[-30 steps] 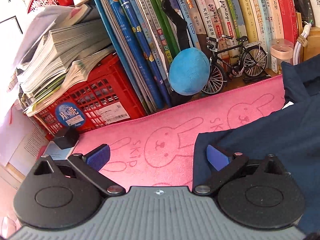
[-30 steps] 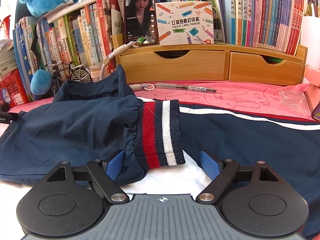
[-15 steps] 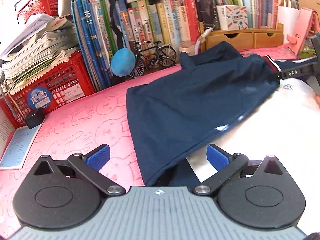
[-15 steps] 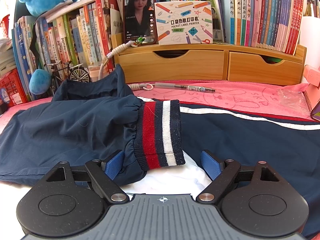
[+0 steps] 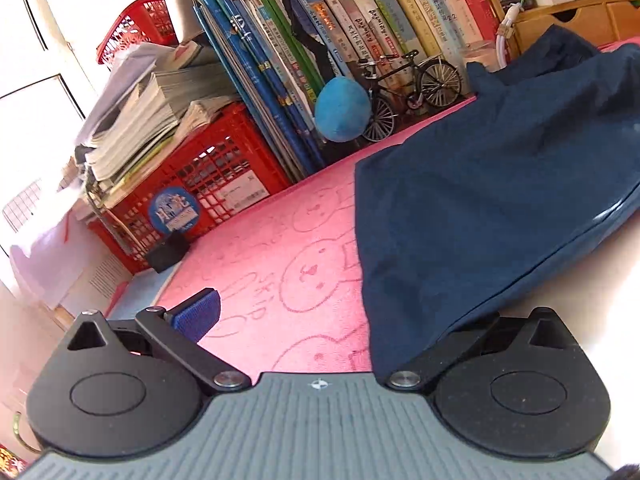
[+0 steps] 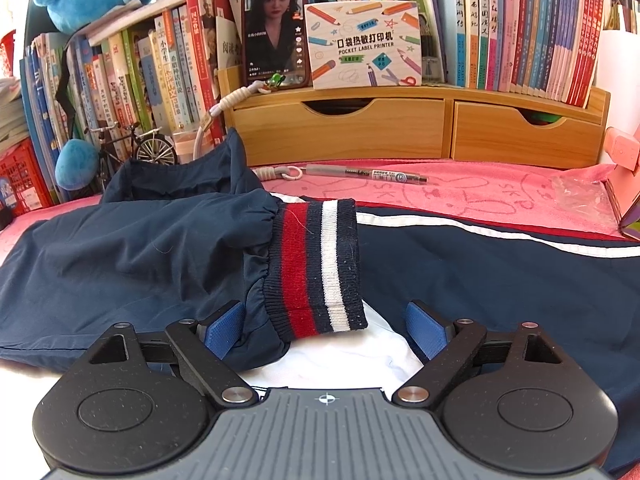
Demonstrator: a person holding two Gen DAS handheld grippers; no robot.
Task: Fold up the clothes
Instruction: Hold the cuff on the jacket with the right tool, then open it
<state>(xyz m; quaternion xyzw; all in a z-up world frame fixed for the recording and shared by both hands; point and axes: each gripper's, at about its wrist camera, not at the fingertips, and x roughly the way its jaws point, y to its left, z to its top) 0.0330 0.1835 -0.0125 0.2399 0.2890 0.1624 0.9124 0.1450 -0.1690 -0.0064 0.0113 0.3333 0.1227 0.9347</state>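
A navy jacket (image 5: 500, 200) lies on a pink rabbit-print towel (image 5: 280, 260). My left gripper (image 5: 336, 316) stands open at the jacket's left edge. Its left pad (image 5: 196, 314) is over bare towel, and the navy hem hides its right finger. In the right wrist view the folded-in sleeve (image 6: 120, 260) ends in a red, white and navy striped cuff (image 6: 320, 264). My right gripper (image 6: 324, 326) is low over the jacket with its jaws opening. The cuff's end lies loose between the blue pads (image 6: 424, 330), which do not press on it. White lining (image 6: 340, 356) shows below the cuff.
Books, a red crate (image 5: 208, 172), a blue plush ball (image 5: 340, 110) and a model bicycle (image 5: 408, 88) line the back left. A wooden drawer unit (image 6: 420, 128) carries a phone (image 6: 274, 26) and a printer box (image 6: 364, 44). A pen (image 6: 368, 174) lies on the towel.
The left gripper has swung along the jacket's left side and come in low at its hem, which now covers its right finger. The right gripper kept still, its jaws a little wider.
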